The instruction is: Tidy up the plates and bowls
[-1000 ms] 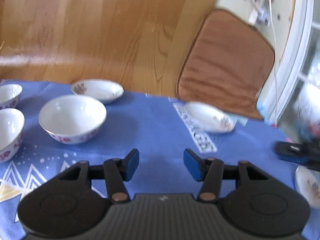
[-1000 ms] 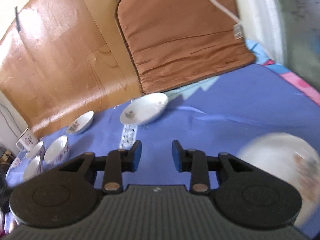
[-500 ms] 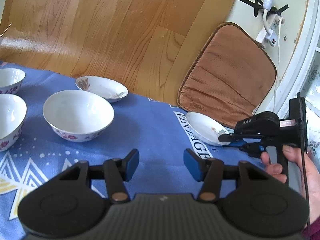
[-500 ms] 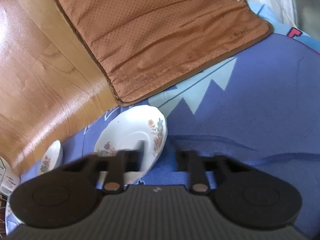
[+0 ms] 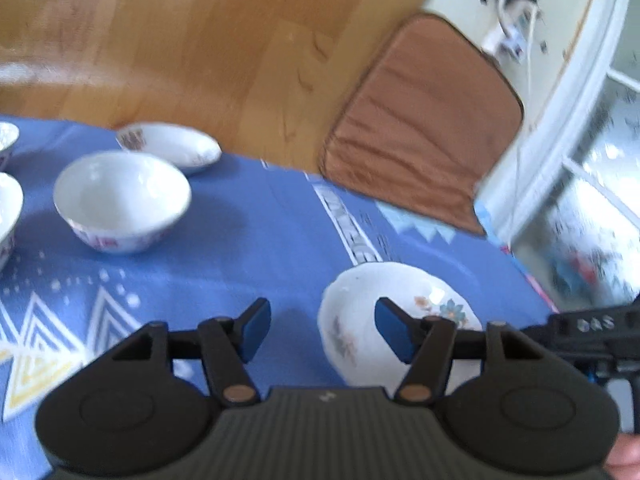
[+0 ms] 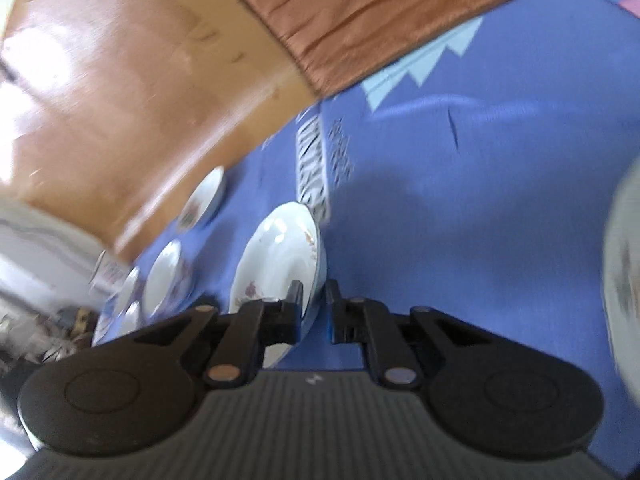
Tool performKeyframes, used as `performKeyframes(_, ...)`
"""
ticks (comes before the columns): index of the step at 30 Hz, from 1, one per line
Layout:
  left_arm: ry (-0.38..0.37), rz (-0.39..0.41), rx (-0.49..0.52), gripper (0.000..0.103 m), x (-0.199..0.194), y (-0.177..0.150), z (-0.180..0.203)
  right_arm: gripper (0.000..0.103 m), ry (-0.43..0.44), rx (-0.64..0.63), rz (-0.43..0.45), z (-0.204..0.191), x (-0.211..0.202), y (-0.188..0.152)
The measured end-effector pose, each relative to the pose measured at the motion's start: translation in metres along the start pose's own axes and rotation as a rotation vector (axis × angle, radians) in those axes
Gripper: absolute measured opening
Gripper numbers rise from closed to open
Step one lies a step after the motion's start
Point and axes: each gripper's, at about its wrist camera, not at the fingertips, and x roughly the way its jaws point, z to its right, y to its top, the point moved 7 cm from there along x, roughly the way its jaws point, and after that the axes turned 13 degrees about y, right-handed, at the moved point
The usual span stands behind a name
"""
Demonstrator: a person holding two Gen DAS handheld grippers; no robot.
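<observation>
Plate (image 6: 280,256): floral, rim pinched in the right gripper (image 6: 314,300), tilted over the blue tablecloth (image 6: 460,200), towards its right edge.
Left gripper (image 5: 320,330): wide apart, nothing held, plate just beyond its right finger.
Bowl (image 5: 122,200): near the cloth's far-left edge, shallow dish (image 5: 172,146) behind it at the far edge.

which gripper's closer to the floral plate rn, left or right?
Right. The right gripper is shut on the floral plate, fingers pinching its rim. The left gripper is open and empty beside it; whether its finger touches the plate is unclear.
</observation>
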Motion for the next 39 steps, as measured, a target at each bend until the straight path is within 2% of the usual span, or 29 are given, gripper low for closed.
performKeyframes(3,0.011,-0.05,0.04,0.053,-0.007,-0.014,0.007,0.014,0.025,-0.027,-0.017,-0.004,-0.014,-0.02)
performKeyframes(5,0.022,-0.066,0.058,0.037,-0.012,-0.02,0.01,0.014,0.036,-0.04,-0.02,-0.007,-0.018,-0.03)
performKeyframes(6,0.023,-0.079,0.059,0.024,-0.014,-0.023,0.011,0.016,0.036,-0.048,-0.022,-0.006,-0.018,-0.031)
performKeyframes(9,0.034,-0.094,0.05,0.016,-0.019,-0.031,0.011,0.023,0.01,-0.096,-0.026,-0.009,-0.013,-0.038)
performKeyframes(14,0.01,-0.113,0.004,0.012,-0.026,-0.033,0.006,0.032,-0.091,-0.255,0.028,-0.014,-0.009,-0.04)
performKeyframes(15,0.006,-0.119,-0.002,0.012,-0.027,-0.033,0.006,0.038,-0.112,-0.276,0.043,-0.014,-0.01,-0.04)
performKeyframes(20,0.003,-0.131,-0.008,0.013,-0.03,-0.035,0.006,0.038,-0.162,-0.293,0.084,-0.006,-0.008,-0.03)
performKeyframes(21,0.005,-0.134,-0.013,0.017,-0.03,-0.035,0.007,0.038,-0.163,-0.289,0.085,-0.004,-0.008,-0.029)
performKeyframes(22,-0.003,-0.141,-0.02,0.027,-0.029,-0.035,0.007,0.038,-0.163,-0.288,0.087,-0.002,-0.006,-0.026)
performKeyframes(23,-0.02,-0.144,-0.026,0.031,-0.029,-0.034,0.009,0.038,-0.164,-0.292,0.09,-0.001,-0.006,-0.026)
performKeyframes(24,-0.028,-0.143,-0.03,0.034,-0.029,-0.034,0.011,0.038,-0.168,-0.3,0.093,-0.001,-0.004,-0.025)
performKeyframes(25,-0.021,-0.14,-0.022,0.032,-0.029,-0.033,0.013,0.038,-0.171,-0.309,0.094,-0.001,-0.003,-0.025)
performKeyframes(26,-0.013,-0.139,-0.009,0.031,-0.027,-0.034,0.016,0.037,-0.174,-0.315,0.094,-0.002,-0.003,-0.026)
performKeyframes(28,0.021,-0.128,0.011,0.018,-0.028,-0.035,0.018,0.01,-0.158,-0.326,0.075,-0.004,-0.002,-0.029)
performKeyframes(32,-0.012,-0.143,-0.02,0.014,-0.033,-0.033,0.02,0.01,-0.192,-0.376,0.112,-0.012,-0.013,-0.034)
performKeyframes(35,-0.005,-0.115,0.0,0.014,-0.036,-0.029,0.028,0.011,-0.185,-0.386,0.124,-0.012,-0.021,-0.035)
performKeyframes(39,-0.009,-0.134,0.037,0.014,-0.032,-0.029,0.046,0.011,-0.204,-0.361,0.139,-0.005,-0.028,-0.034)
